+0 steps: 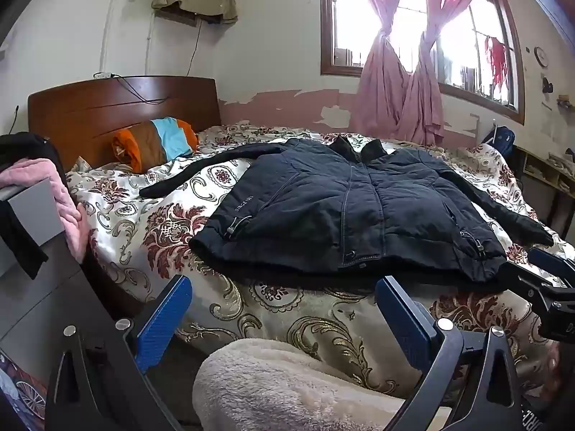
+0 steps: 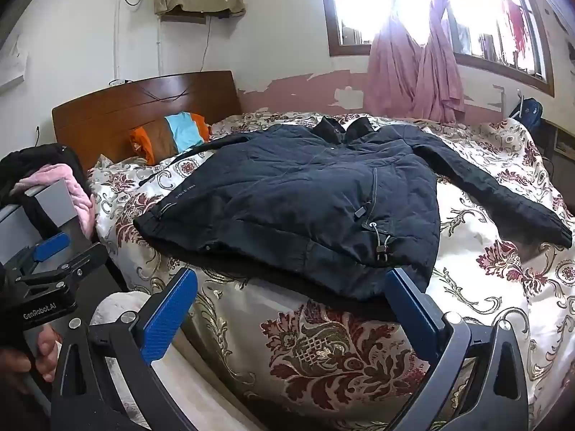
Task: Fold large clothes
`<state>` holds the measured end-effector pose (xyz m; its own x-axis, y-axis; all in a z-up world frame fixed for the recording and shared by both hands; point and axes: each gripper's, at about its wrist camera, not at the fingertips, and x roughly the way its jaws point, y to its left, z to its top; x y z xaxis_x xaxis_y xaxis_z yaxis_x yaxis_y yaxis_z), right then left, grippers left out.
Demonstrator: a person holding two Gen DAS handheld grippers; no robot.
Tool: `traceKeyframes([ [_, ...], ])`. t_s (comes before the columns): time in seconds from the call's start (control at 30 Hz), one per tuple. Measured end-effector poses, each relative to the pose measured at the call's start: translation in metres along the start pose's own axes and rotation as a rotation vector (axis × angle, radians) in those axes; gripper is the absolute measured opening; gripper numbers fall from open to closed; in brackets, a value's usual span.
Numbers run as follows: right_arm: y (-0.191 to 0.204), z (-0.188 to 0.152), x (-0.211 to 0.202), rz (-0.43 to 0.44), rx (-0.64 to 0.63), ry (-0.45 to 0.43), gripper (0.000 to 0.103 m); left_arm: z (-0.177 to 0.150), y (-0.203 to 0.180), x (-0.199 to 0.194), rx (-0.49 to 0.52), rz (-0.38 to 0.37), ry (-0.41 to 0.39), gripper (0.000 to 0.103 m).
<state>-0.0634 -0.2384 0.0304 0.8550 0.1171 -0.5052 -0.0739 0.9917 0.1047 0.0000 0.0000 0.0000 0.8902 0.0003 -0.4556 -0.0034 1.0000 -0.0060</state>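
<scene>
A dark navy zip-up jacket (image 1: 345, 204) lies flat on the floral bedspread (image 1: 151, 222), front up, collar toward the window, both sleeves spread out. It also shows in the right wrist view (image 2: 298, 201). My left gripper (image 1: 284, 309) is open and empty, just short of the jacket's hem near the bed's front edge. My right gripper (image 2: 291, 305) is open and empty, at the hem's right corner by the drawcord toggle (image 2: 382, 242). The right gripper shows at the right edge of the left wrist view (image 1: 553, 276).
A wooden headboard (image 1: 122, 107) and a striped orange, brown and blue pillow (image 1: 158, 143) are at the left. Pink and black clothes hang over a grey unit (image 1: 32, 208) beside the bed. A fluffy beige cloth (image 1: 273, 384) lies below the left gripper. Pink curtains (image 1: 399, 89) hang at the window.
</scene>
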Motion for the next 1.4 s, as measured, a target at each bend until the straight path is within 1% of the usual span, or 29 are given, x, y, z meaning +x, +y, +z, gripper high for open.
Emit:
traceKeyframes([
  [1.4,-0.0027,-0.0006,0.0032,0.003,0.009,0.006,0.102,0.0048,0.0032,-0.0007,-0.003,0.003,0.003,0.103],
])
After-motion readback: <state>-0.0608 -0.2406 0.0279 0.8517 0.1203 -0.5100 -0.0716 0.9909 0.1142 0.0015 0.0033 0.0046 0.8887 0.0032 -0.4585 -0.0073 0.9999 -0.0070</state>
